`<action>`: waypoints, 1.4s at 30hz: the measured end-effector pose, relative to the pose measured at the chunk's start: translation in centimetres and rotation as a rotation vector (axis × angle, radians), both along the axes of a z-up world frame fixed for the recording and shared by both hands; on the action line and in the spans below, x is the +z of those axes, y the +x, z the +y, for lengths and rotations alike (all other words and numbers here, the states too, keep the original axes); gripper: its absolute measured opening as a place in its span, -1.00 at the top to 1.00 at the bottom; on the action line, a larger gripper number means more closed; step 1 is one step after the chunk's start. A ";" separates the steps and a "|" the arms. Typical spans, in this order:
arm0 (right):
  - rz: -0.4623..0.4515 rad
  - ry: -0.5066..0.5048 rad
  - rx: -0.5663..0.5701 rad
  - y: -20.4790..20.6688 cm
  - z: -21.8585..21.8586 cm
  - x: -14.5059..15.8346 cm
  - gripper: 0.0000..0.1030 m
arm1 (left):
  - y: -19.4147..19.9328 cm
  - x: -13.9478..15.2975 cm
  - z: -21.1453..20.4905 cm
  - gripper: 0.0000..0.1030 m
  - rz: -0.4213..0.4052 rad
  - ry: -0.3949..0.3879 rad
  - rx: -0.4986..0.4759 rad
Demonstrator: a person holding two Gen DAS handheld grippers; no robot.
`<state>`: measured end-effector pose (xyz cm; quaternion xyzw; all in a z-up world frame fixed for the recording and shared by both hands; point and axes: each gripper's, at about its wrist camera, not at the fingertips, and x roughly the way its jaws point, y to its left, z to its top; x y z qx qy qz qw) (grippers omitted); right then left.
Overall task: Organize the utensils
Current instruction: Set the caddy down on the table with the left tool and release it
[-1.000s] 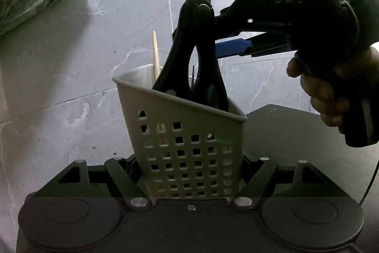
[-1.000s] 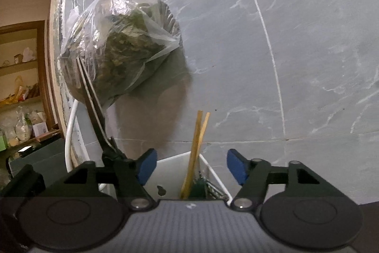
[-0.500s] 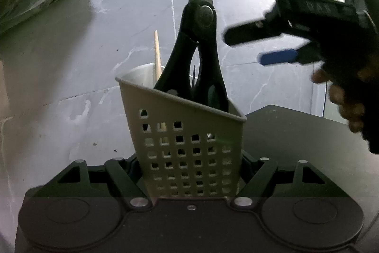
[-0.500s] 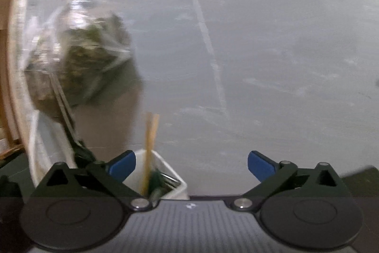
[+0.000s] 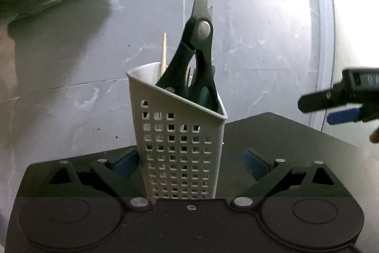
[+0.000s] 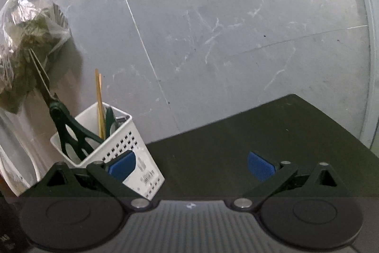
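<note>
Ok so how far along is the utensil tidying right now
Done: the scissors stand handles-down in the white perforated holder beside the chopsticks. In hand: nothing; the left claw has just been opening, its pads off the holder between them, and the right claw is open and empty. Left: no loose utensils are visible.

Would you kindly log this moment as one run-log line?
left gripper: open, jaws just opened off holder | right gripper: open, empty | scissors: in holder

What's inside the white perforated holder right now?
The holder contains black-handled scissors, handles down with blades sticking up, and wooden chopsticks behind them. Its lower contents are hidden by the walls.
</note>
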<state>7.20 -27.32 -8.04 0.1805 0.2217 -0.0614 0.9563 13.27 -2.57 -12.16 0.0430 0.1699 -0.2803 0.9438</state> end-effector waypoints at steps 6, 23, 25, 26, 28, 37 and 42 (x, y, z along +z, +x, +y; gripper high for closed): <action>0.036 0.007 0.022 -1.0 0.1 0.5 -1.00 | -2.8 1.2 -0.1 -0.99 0.017 -0.023 0.086; 0.090 -0.048 0.248 -7.5 -1.4 2.8 -1.00 | -13.4 5.7 -1.1 -0.99 0.109 -0.060 0.481; 0.085 -0.054 0.259 -8.2 -1.5 3.1 -1.00 | -14.2 6.0 -1.1 -0.99 0.121 -0.066 0.509; 0.086 -0.054 0.263 -8.5 -1.5 3.2 -1.00 | -14.7 6.2 -1.1 -0.99 0.124 -0.067 0.519; 0.092 -0.057 0.264 -9.0 -1.6 3.4 -1.00 | -15.6 6.6 -1.1 -0.99 0.121 -0.064 0.539; 0.135 -0.087 0.279 -10.7 -1.4 3.8 -1.00 | -18.6 8.0 -1.1 -0.99 0.132 -0.050 0.628; 0.163 -0.095 0.287 -11.7 -1.3 3.7 -1.00 | -20.0 8.3 -1.0 -0.99 0.157 -0.035 0.656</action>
